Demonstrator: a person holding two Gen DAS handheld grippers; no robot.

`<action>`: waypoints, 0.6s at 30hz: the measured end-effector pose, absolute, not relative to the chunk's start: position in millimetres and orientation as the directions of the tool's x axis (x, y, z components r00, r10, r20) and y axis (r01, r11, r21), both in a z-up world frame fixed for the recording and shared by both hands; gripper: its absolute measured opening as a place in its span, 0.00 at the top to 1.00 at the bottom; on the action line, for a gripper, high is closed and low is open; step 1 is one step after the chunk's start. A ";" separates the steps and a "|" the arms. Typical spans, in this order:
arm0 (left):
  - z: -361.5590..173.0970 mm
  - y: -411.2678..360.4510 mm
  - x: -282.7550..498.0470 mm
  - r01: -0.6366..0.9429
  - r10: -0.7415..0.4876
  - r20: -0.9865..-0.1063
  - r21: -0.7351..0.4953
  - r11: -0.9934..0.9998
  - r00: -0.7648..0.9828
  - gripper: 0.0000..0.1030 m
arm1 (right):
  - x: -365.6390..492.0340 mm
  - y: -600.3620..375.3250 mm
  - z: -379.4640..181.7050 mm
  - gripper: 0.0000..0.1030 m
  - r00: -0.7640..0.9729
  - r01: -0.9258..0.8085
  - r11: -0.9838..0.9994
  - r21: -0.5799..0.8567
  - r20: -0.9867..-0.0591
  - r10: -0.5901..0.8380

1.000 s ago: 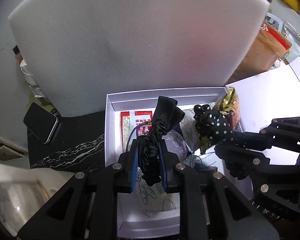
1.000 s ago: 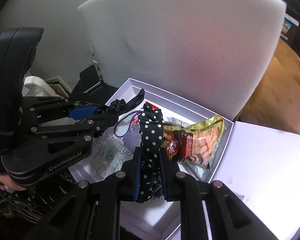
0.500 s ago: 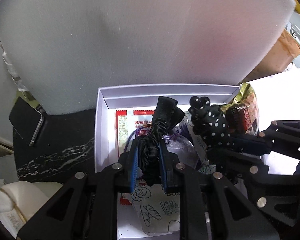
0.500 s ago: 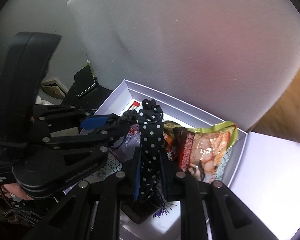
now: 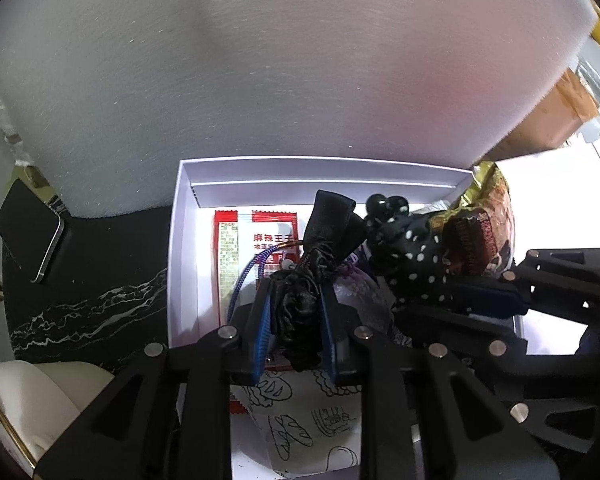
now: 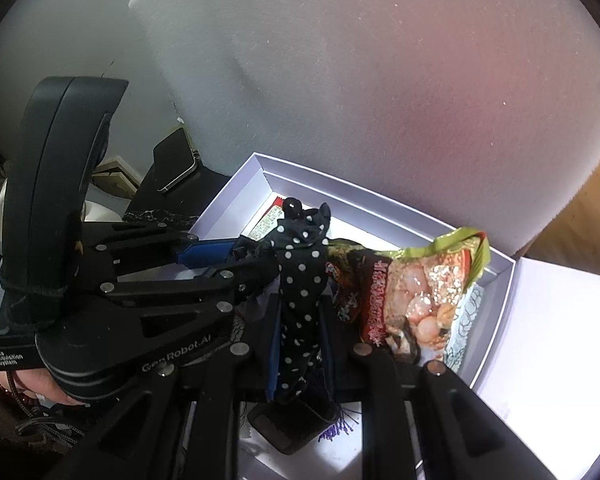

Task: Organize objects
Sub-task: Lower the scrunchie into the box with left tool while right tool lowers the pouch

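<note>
A large white foam slab is seen filling the upper half of both views, stood upright right behind the far wall of a shallow white rectangular cardboard box. The box is set on a black marble-patterned bench mat, with a white sheet lying beside it at 3 o'clock in the right wrist view.

Inside the box, a white paper with black line drawings is seen on the floor at 6 o'clock. A red-and-white printed sachet lies flat toward 10 o'clock of the box. A crumpled green-and-red foil snack bag is propped against the box's right wall at 3 o'clock.

The left claw is pressed together, pinching a black satin fabric scrunchie with a bow between its blue pads, above the box's middle. A thin blue-purple cord loops out at 9 o'clock of it.

The right claw is pressed together, pinching a black white-dotted fabric hair tie, held upright just beside the snack bag and close to the left claw's fingertips.

A black smartphone is seen on the mat at 9 o'clock, well apart from the box. Part of a hand is visible at 8 o'clock in the right wrist view.
</note>
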State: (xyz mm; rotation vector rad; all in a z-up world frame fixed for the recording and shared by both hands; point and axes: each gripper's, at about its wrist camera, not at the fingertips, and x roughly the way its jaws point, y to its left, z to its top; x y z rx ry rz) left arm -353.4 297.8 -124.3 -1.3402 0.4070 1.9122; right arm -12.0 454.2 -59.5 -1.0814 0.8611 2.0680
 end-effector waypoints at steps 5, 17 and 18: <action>-124.8 301.9 -347.5 -0.747 0.386 -0.908 -0.142 -0.650 -0.163 0.80 | -5.7 446.9 -59.0 0.81 -0.452 -0.775 -0.581 0.248 -0.860 0.235; -126.2 306.1 -332.7 -0.738 0.403 -0.907 -0.190 -0.647 -0.120 0.73 | 15.0 430.7 -53.8 0.80 -0.437 -0.789 -0.569 0.230 -0.862 0.258; -126.1 306.2 -331.4 -0.739 0.406 -0.907 -0.196 -0.645 -0.114 0.73 | 16.3 429.4 -53.8 0.80 -0.434 -0.790 -0.570 0.226 -0.863 0.259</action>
